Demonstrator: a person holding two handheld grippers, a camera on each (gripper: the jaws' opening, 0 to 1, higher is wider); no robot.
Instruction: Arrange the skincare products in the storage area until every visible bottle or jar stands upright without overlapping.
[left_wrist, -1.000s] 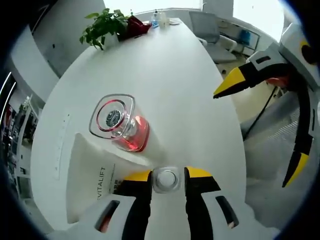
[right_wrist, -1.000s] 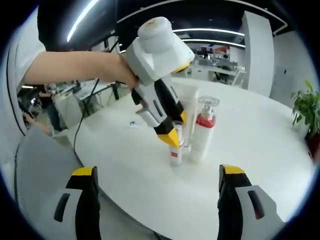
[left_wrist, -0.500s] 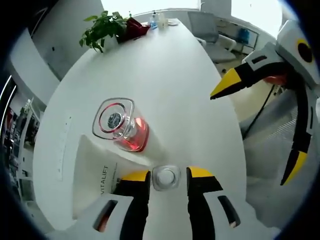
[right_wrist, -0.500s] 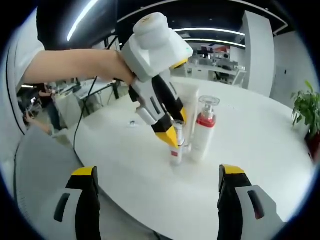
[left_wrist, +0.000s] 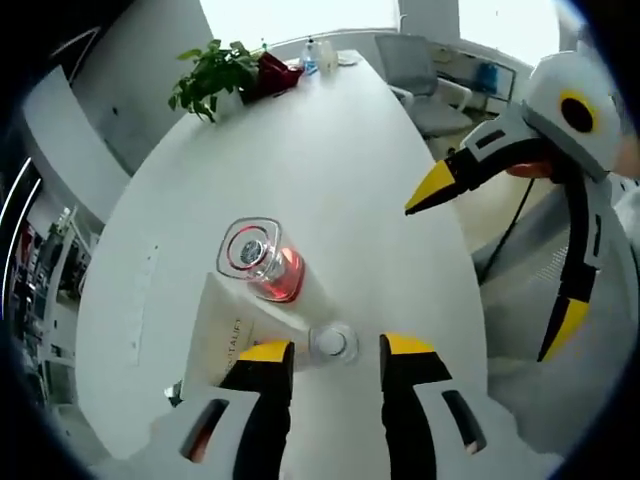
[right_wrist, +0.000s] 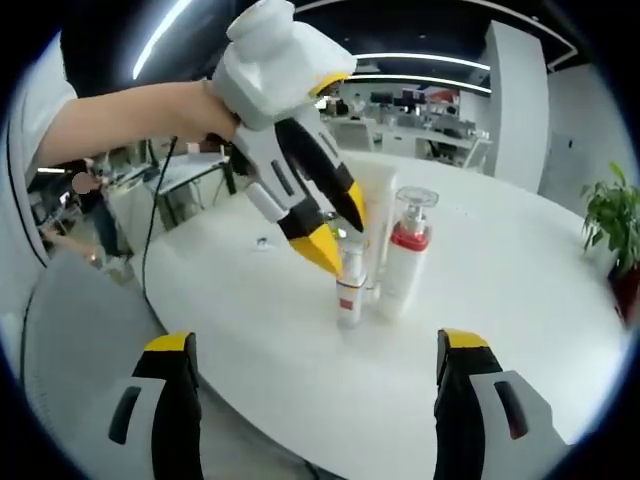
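Change: left gripper (right_wrist: 335, 240) risen off the small bottle (right_wrist: 350, 288), jaws now spread just above its cap.
Small bottle: upright near the table (right_wrist: 520, 300) edge, beside the pump bottle (right_wrist: 405, 255) and white tube (right_wrist: 372, 215).
Right gripper (right_wrist: 310, 400): jaws wide apart, holding nothing, well short of the bottles.

White table (right_wrist: 520, 330); white pump bottle (right_wrist: 405, 262), red collar; yellow-tipped hand-held gripper (right_wrist: 335, 230).

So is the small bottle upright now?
Upright: the small bottle stands on the table beside the pump bottle, left gripper open above it.
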